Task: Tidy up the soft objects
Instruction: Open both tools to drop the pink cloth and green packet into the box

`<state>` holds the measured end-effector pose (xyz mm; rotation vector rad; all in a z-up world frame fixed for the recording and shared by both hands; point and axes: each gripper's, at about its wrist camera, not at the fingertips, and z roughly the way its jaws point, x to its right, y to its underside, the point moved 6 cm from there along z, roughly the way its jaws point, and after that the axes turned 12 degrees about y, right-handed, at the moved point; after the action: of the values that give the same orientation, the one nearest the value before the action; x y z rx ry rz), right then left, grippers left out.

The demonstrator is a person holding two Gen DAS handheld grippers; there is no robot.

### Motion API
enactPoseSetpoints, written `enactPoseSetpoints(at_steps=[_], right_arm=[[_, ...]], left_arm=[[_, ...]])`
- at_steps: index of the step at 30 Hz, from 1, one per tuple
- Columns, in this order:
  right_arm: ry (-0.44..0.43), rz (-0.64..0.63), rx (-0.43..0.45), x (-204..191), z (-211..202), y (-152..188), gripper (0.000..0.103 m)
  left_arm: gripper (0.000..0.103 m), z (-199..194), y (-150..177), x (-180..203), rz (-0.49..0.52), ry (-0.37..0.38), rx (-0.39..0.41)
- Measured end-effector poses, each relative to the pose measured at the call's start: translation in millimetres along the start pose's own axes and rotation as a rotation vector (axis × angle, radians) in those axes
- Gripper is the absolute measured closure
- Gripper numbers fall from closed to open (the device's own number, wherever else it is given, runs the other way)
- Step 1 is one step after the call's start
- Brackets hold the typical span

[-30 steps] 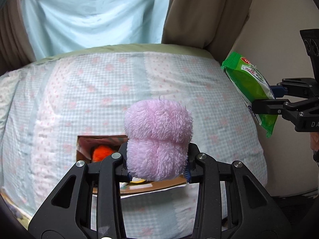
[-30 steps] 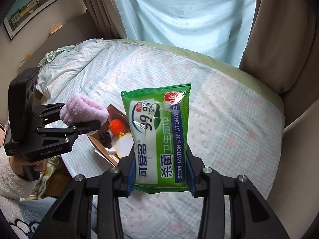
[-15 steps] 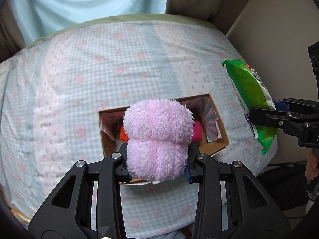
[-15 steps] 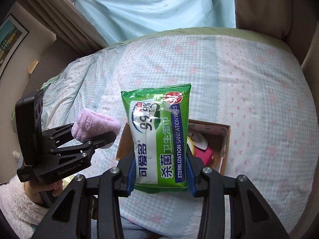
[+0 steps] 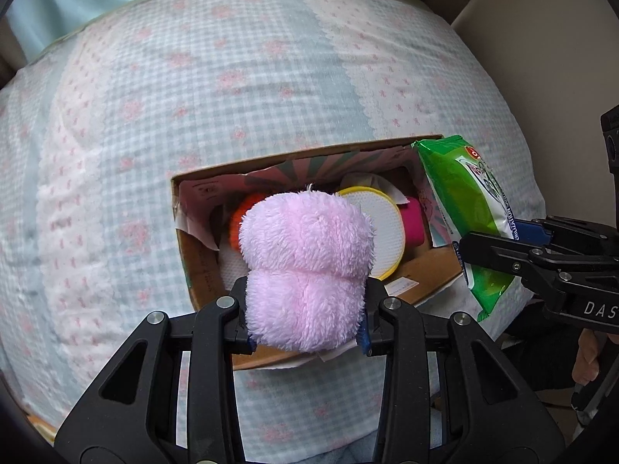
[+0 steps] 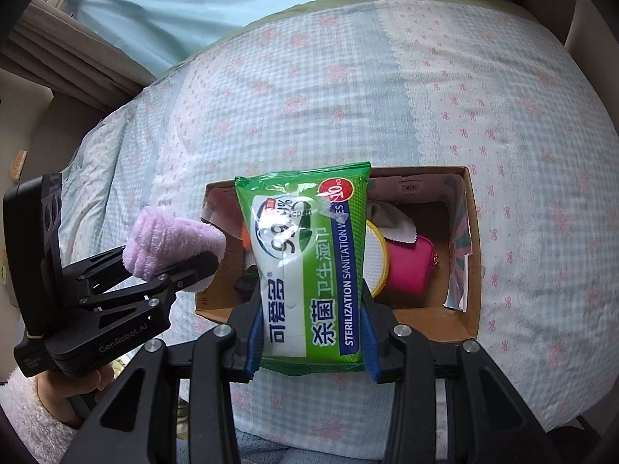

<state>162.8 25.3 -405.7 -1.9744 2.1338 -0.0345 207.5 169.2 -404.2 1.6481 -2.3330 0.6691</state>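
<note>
Checked bedspread [image 5: 240,89], pale curtain [image 6: 216,4]

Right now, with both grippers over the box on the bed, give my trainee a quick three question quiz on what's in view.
1. True or false: the left gripper grips a fluffy pink plush roll.
2. Which item is the right gripper holding? A) pink pouch B) green wet wipes pack C) orange pom-pom
3. Fill in: the cardboard box sits on a checked ____.

Key: 1 true. 2 B; the pink pouch and orange pom-pom lie in the box, beside a yellow-rimmed white pad. 3 bedspread.
</note>
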Motion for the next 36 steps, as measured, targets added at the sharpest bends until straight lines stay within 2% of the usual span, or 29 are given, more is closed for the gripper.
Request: enactPoseSetpoints(at_steps=[8,9,11,12,13,14,15,22,28,36], right_arm=[[-0.01,0.105,-0.063,17.4,42.9,-4.9,0.065],[-0.013,0.114,-0.072,19.7,48.1,-5.9,0.064],[0.007,0.129,-0.06,24.5,55.0,-9.3,0.058],[0.013,0.135,-0.061,26.0,58.2,-11.0,0.053],[0.021,0.149,-0.065,28.2,61.3,-11.7,0.03],[0.037,0.165,-0.071,30.9,63.6,-11.7,0.002],[0.054,0.169,-0.077,32.9,64.9,-11.0,0.0],[0.133,0.115,-0.06,41.4,60.7,-1.0,0.0],[0.102,0.141,-0.046,46.3,51.1,3.0,0.0],[0.068,0.078,-0.008,47.4,14.9,3.7,0.0]], left_arm=[[0.071,39.1,-9.0,-8.6,0.013,-0.022,-0.053],[0.067,42.8,-10.2,-8.2,0.017,-0.026,-0.056],[0.039,48.3,-11.5,-7.4,0.024,-0.044,-0.06],[0.006,49.9,-11.3,-6.4,0.028,-0.045,-0.059],[0.0,49.9,-10.7,-5.2,0.03,-0.041,-0.052],[0.0,50.0,-9.3,-4.1,0.031,-0.034,-0.051],[0.0,50.7,-7.3,-3.8,0.029,-0.033,-0.055],[0.0,47.9,11.1,-5.3,0.003,-0.047,-0.073],[0.0,34.6,17.1,1.1,-0.014,-0.077,-0.048],[0.0,-3.9,19.1,27.5,-0.096,-0.136,0.042]])
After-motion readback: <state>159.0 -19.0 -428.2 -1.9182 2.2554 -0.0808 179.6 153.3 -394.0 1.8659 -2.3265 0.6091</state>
